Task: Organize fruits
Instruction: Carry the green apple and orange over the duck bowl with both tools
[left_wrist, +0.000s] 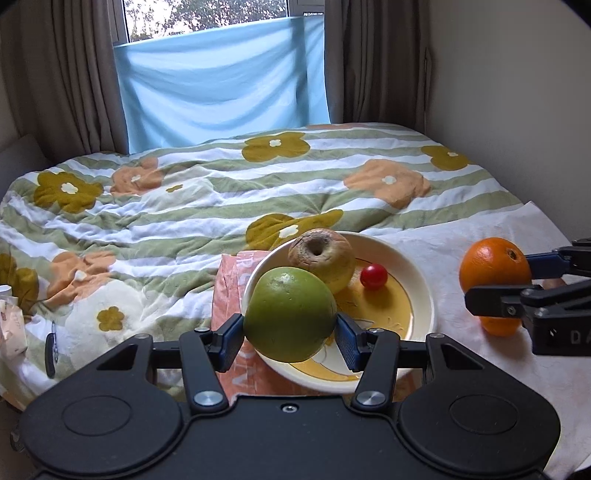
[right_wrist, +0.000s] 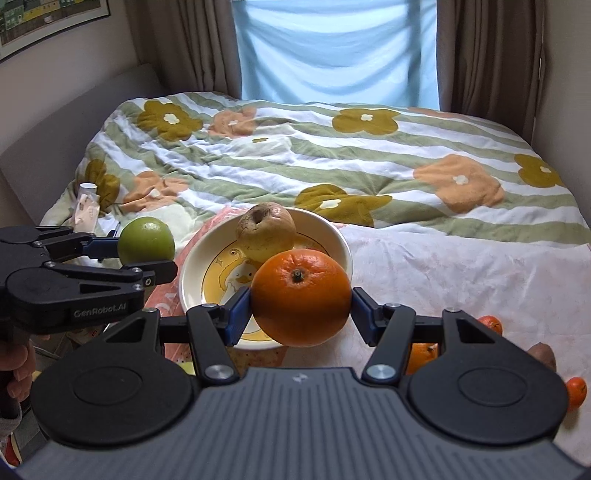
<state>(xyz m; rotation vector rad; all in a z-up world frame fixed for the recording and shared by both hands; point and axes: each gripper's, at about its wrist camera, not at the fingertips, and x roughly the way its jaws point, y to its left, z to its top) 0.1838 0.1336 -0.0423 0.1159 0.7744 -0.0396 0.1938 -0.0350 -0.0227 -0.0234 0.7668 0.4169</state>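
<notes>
My left gripper (left_wrist: 290, 334) is shut on a green apple (left_wrist: 290, 314), held over the near rim of the cream and yellow plate (left_wrist: 421, 291). On that plate lie a wrinkled yellowish apple (left_wrist: 321, 258) and a small red cherry tomato (left_wrist: 373, 276). My right gripper (right_wrist: 301, 314) is shut on a large orange (right_wrist: 301, 297), held at the plate's (right_wrist: 195, 266) near right edge. The left wrist view shows the right gripper (left_wrist: 496, 280) and its orange (left_wrist: 493, 262) to the right of the plate. The right wrist view shows the left gripper (right_wrist: 142, 254) with the green apple (right_wrist: 146, 240) left of the plate.
The plate rests on an orange printed bag (left_wrist: 229, 295) on a white cloth (left_wrist: 461, 350) over a flowered quilt (left_wrist: 221, 192). Small oranges (right_wrist: 491, 324) and a brown fruit (right_wrist: 543, 354) lie at the right. Packets (right_wrist: 86, 210) sit at the bed's left edge. A hand (right_wrist: 16, 365) grips the left handle.
</notes>
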